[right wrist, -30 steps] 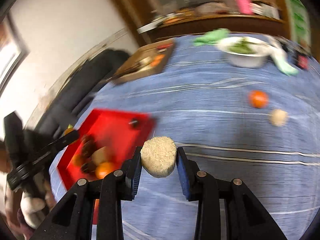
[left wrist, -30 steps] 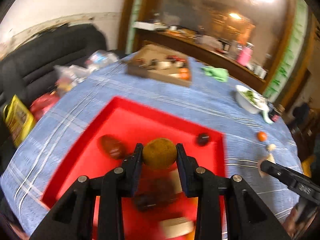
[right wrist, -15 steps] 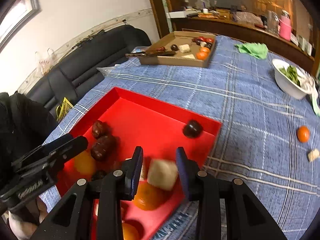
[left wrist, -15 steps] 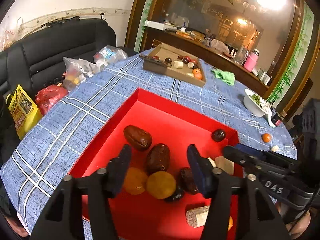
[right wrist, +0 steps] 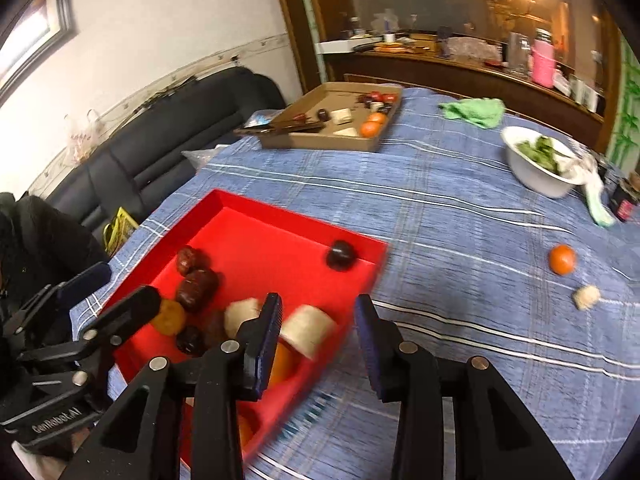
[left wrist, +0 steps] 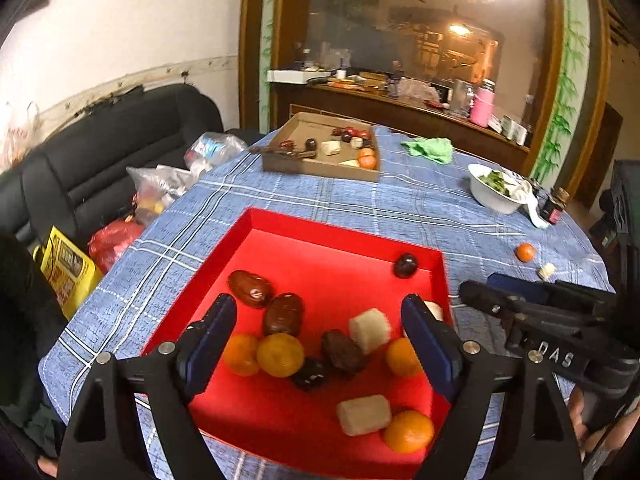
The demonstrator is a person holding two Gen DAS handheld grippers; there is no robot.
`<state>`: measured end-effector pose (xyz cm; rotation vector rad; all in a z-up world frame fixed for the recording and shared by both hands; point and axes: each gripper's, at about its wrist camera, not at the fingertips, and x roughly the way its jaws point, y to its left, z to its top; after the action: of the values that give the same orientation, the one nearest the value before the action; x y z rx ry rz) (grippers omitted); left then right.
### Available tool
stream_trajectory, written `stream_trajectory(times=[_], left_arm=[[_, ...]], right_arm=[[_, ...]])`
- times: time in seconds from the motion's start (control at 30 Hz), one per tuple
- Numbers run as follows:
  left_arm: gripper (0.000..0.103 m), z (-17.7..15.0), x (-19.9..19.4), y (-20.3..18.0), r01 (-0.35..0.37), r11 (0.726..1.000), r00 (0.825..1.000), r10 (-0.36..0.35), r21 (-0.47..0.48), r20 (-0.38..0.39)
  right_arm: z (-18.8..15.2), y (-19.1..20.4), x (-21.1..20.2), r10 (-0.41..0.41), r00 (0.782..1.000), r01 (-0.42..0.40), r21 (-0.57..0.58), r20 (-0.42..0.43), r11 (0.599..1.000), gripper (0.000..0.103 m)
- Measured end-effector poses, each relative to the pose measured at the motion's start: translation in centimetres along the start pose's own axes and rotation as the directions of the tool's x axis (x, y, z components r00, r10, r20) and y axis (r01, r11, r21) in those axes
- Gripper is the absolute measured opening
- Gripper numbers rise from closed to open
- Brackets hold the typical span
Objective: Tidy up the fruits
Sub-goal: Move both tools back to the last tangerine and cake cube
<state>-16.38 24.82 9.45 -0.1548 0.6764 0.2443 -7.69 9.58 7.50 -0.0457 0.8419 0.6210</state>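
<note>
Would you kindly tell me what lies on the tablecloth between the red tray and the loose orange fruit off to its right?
Nothing: in the right wrist view, only bare blue checked tablecloth lies between the red tray and the loose orange fruit.

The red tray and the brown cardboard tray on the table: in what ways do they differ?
The red tray lies near the cameras, while the brown cardboard tray sits at the table's far edge. The red tray is bright red; the cardboard tray is dull brown. The red tray holds more pieces than the cardboard tray. Both are shallow, open and hold dark fruits, orange fruits and pale chunks, on the same blue checked cloth.
</note>
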Motion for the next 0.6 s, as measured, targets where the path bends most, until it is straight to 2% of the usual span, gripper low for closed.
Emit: stream_trajectory(times=[0.13,0.23,0.37,0.5,0.6], left_arm=[[0.084,0.2,-0.8,-1.7,0.021,0.999,1.0,-0.021,0.034,0.002],[0.083,1.7,-1.4,-3.1,0.101,0.994,0.995,-0.1,0.051,-0.007],[0.083,6.0,-2.9,-5.8,0.25,0.967,0.968,-0.251,0.057,0.012],[0.088,10.0,-3.5,-9.6,0.32,0.938,0.944,-0.328,0.134,0.042],[0.089,11.7,-1.7,-12.7,0.355,0.919,0.932,-0.362,0.169,0.009]], right_arm=[[-0.9,-3.4,-2.3,-0.049,0.998,0.048,0.047,0.025,0.998,0.048],[-1.5,-6.8,-4.0,-0.105,0.994,0.102,0.087,0.04,0.991,0.048],[-1.7,-12.4,-6.9,-0.201,0.978,0.189,0.167,0.059,0.968,0.048],[-1.4,-18.4,-10.2,-0.271,0.959,0.239,0.278,0.083,0.93,0.048],[-1.2,-21.5,-10.9,-0.292,0.953,0.25,0.33,0.082,0.91,0.049]])
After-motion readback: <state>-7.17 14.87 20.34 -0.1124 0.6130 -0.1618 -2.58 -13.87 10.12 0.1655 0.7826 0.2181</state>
